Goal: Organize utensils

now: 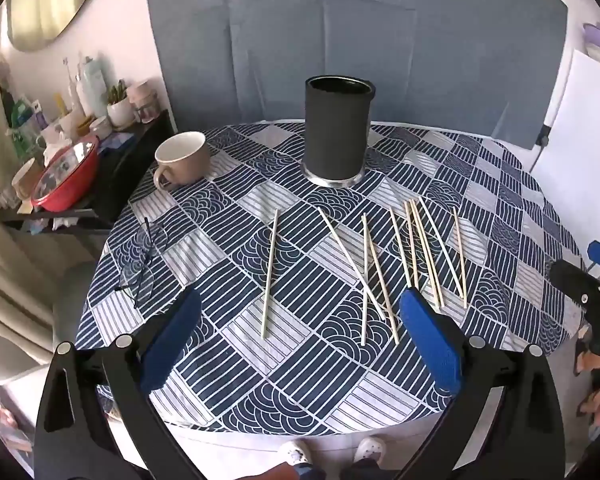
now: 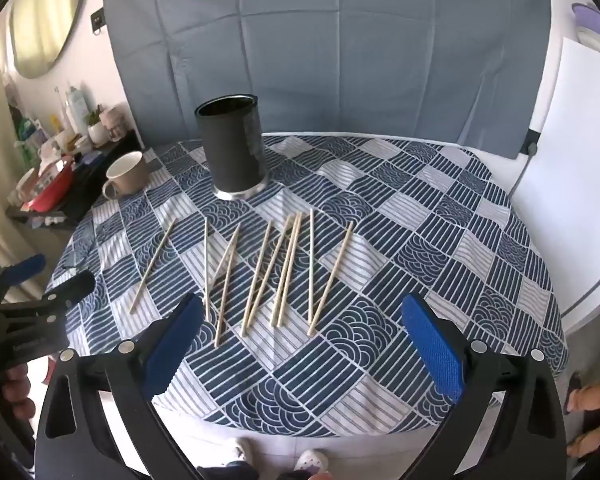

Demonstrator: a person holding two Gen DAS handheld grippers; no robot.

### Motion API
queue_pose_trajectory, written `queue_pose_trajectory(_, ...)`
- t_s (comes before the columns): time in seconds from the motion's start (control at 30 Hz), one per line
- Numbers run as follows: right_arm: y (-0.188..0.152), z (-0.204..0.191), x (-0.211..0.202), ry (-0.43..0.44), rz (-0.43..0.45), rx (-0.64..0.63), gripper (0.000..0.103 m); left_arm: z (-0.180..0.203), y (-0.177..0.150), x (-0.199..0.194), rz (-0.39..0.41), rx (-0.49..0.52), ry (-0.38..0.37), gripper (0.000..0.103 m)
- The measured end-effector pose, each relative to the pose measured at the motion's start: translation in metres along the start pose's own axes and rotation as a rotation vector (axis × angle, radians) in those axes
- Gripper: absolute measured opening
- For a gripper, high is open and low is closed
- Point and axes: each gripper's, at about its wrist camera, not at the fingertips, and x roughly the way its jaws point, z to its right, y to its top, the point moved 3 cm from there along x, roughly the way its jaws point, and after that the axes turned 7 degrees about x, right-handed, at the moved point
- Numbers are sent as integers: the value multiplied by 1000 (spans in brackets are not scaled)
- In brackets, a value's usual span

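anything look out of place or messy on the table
The chopsticks lie loose across the tablecloth, some crossing, none in the upright black holder. A pair of glasses sits near the table's left edge.

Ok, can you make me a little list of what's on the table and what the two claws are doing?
sticks: wooden chopsticks lying loose in a row, some crossing
pot: dark round holder standing upright behind them
mug: beige mug near the table's left edge
glasses: eyeglasses lying left of the chopsticks
cloth: blue patterned tablecloth
left claw: open, holding nothing
right claw: open, holding nothing
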Motion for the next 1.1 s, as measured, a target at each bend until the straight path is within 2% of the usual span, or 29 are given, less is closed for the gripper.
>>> queue_pose_trajectory(1.1, 0, 3, 8, 32, -29, -2, 95, -6, -7, 5, -32, 1, 49, 97)
